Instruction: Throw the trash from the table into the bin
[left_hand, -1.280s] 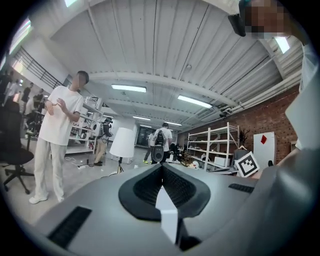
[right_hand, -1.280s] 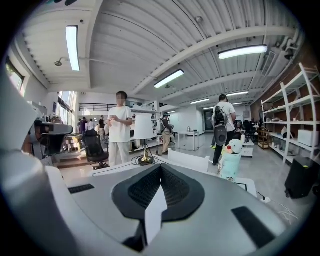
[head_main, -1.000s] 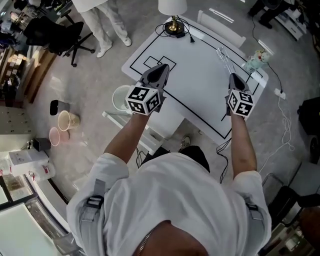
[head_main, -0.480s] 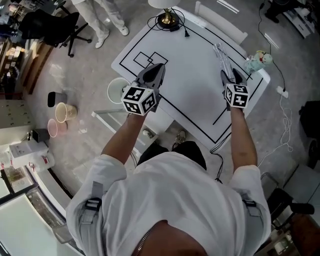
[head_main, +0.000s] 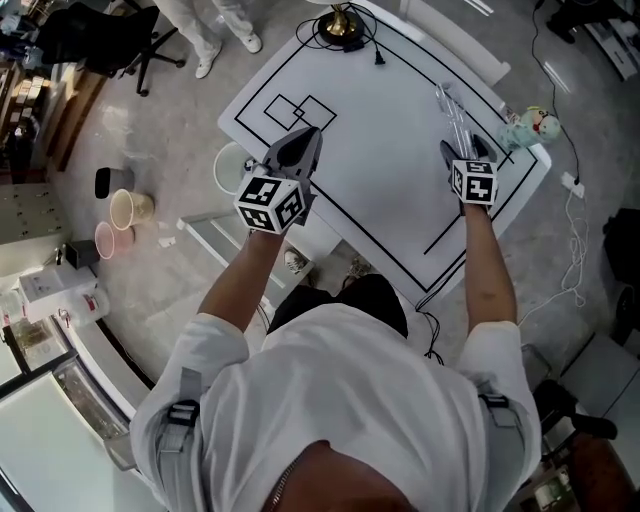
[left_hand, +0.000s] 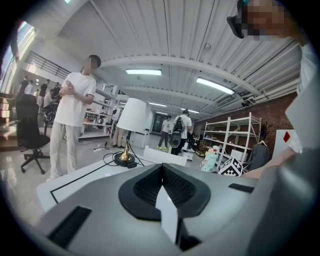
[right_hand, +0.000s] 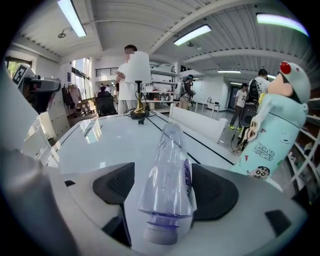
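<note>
- On the right side of the table (head_main: 380, 130), a clear, empty bottle (head_main: 452, 115) lies flat, near the edge.
- Right gripper (head_main: 464, 152) is at the bottle's near end. Its jaws have just been opening and stand wide apart, with the bottle's capped end between them.
- From the right gripper view, neither of the pads (right_hand: 215, 192) looks to be pressing on the bottle. It rests on the table, so I'd call it not yet held.
- What matters next is that the bottle's long axis runs almost straight away from the gripper, cap nearest and base farthest. The jaws would therefore close across its narrow body, not along its length.
- A cartoon flask (right_hand: 270, 130) stands just to the right of the bottle and is close enough to be nudged.
- Left gripper (head_main: 303, 145) hangs over the table's left edge, well apart from the bottle. Its jaws are pressed together, and I can make out nothing between them.
- Off that left edge, the white bin (head_main: 222, 165) sits on the floor, just beside the left gripper, so the bottle has to cross the table to reach it.
</note>
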